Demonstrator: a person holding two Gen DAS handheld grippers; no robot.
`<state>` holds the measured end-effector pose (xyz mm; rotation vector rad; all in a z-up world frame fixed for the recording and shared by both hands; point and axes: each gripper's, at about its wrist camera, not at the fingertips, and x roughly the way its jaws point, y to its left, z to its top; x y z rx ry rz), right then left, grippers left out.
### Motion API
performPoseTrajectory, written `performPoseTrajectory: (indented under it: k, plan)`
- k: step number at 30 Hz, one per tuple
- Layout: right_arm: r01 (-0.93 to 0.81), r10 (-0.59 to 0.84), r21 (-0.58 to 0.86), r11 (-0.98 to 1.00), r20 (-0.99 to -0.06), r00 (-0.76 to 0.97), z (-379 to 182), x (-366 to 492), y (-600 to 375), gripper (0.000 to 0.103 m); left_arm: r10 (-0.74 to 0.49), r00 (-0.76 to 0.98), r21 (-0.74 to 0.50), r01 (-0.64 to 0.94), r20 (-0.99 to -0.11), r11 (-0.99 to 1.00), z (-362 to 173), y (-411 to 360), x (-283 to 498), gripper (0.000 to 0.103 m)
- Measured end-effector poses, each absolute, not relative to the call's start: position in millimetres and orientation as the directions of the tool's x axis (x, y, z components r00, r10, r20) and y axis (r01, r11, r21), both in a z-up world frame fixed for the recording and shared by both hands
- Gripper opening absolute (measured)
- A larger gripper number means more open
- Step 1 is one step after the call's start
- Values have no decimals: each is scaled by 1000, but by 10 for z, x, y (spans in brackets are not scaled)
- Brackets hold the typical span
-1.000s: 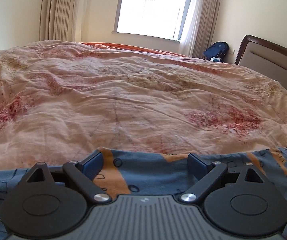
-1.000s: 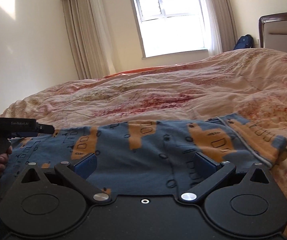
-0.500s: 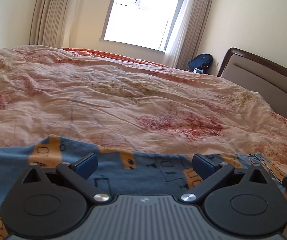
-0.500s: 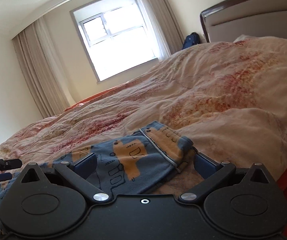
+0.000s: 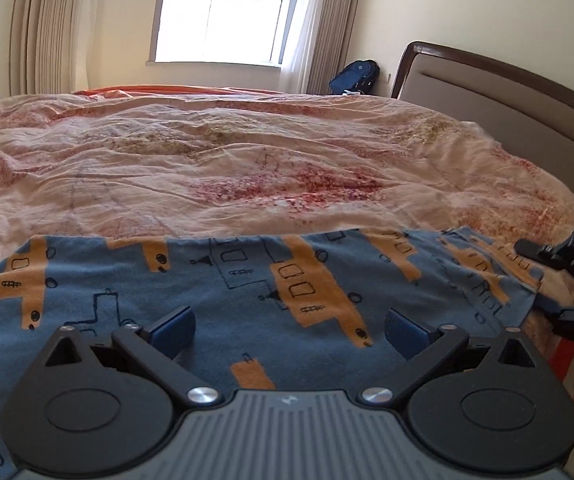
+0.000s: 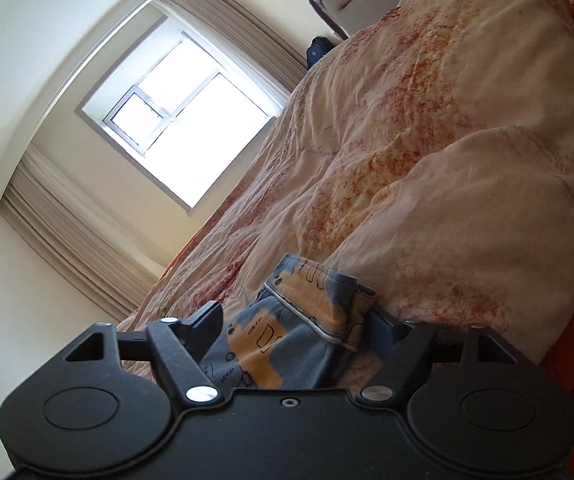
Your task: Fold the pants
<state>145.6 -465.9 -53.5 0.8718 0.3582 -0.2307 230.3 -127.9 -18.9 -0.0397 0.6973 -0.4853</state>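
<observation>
Premises: a bedroom in a private home. A large bed (image 5: 247, 168) fills most of the floor, covered by a rumpled cream quilt with a red floral print, over an orange sheet (image 5: 159, 90) showing at its far edge. A padded headboard (image 5: 507, 96) in a dark wooden frame stands at the bed's right end. Beyond the bed, a daylit window (image 5: 223, 12) with pleated beige curtains (image 5: 47, 28). A blue backpack (image 5: 355, 76) sits on the floor between headboard and window.

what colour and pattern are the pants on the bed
The pants are blue with orange blocks and thin black line doodles, seen best in the left wrist view.
</observation>
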Motion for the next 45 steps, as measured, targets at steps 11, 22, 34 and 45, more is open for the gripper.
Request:
performPoseTrajectory:
  k: [11, 22, 34, 45]
  plan:
    - [79, -33, 118, 990, -349, 937, -75, 1661, -3859, 19, -730, 549, -555, 486, -406, 675, 126, -1324, 2591, 102]
    - [-320, 240, -111, 941, -448, 861, -169, 1446, -2864, 15, -789, 393, -727, 334, -471, 600, -401, -1332, 2792, 84]
    - [-283, 320, 151, 947, -421, 848, -264, 1441, -3082, 15, -732, 417, -693, 274, -539, 667, -538, -1222, 2707, 70]
    - [-300, 322, 122, 946, -441, 837, -260, 1373, -3000, 18, -676, 510, -655, 258, -532, 710, -425, -1156, 2598, 10]
